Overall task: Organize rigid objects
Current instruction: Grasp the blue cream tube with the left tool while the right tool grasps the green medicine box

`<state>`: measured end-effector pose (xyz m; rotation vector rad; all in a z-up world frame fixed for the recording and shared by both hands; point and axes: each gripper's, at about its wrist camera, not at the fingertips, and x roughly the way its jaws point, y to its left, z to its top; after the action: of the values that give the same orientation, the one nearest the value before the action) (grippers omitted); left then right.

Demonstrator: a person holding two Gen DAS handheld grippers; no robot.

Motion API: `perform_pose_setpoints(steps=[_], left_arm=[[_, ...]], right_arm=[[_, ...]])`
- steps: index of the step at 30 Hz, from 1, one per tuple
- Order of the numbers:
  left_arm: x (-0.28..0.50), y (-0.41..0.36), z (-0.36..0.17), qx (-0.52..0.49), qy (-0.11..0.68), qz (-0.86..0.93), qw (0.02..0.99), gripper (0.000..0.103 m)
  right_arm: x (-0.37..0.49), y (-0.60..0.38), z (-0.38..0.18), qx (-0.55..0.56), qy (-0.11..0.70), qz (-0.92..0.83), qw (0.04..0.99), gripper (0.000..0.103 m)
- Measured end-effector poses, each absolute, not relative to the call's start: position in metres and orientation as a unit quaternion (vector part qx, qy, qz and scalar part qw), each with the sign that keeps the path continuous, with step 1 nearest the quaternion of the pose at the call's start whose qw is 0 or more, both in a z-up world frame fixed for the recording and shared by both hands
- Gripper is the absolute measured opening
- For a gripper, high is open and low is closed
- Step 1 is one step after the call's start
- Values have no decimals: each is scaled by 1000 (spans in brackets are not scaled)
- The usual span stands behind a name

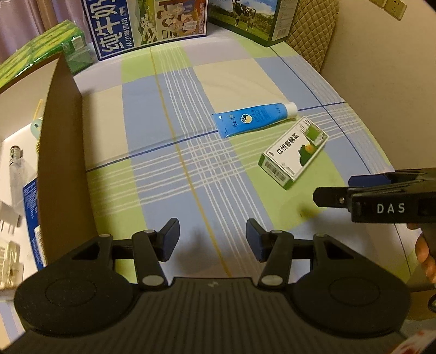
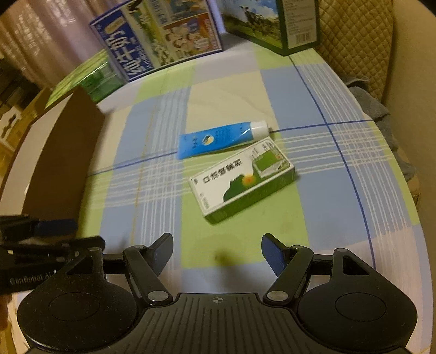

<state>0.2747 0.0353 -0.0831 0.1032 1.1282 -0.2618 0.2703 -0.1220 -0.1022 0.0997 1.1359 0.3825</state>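
Observation:
A blue tube with a white cap (image 1: 254,119) (image 2: 222,138) lies on the checked tablecloth. A green and white medicine box (image 1: 294,151) (image 2: 242,178) lies just in front of it, nearly touching. My left gripper (image 1: 212,239) is open and empty, hovering over the cloth well short of both. My right gripper (image 2: 217,252) is open and empty, a short way in front of the medicine box; it also shows at the right edge of the left wrist view (image 1: 340,190). A brown cardboard box (image 1: 61,152) (image 2: 60,168) stands at the left, with several items inside.
Two large milk cartons (image 1: 147,24) (image 2: 160,35) and a green pack (image 1: 54,46) stand at the table's back. A quilted chair back (image 1: 313,30) is at the back right. A small dark stain (image 2: 222,257) marks the cloth. The table edge curves down on the right.

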Motion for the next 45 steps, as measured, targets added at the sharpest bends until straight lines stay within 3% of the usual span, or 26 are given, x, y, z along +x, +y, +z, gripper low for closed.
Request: perform_pose_setpoints(steps=[6, 12, 22, 32, 35, 40, 45], left_arm=[[302, 36, -93, 49, 538, -125, 832, 50], [326, 39, -101, 46, 542, -125, 830, 50], [355, 42, -113, 49, 546, -128, 826, 50], [370, 17, -122, 72, 543, -176, 818, 50], [376, 4, -126, 82, 535, -207, 815, 50], [388, -25, -134, 125, 507, -260, 812, 50], [401, -49, -142, 169, 474, -302, 809, 50]], right_arm=[[297, -112, -113, 67, 543, 151, 823, 69], [323, -106, -121, 93, 543, 112, 827, 80], [351, -99, -142, 114, 558, 34, 821, 80], [358, -115, -148, 61, 552, 51, 830, 80], [356, -125, -148, 39, 544, 69, 835, 78], [356, -142, -151, 13, 537, 84, 839, 61], [355, -160, -154, -3, 523, 66, 850, 58]])
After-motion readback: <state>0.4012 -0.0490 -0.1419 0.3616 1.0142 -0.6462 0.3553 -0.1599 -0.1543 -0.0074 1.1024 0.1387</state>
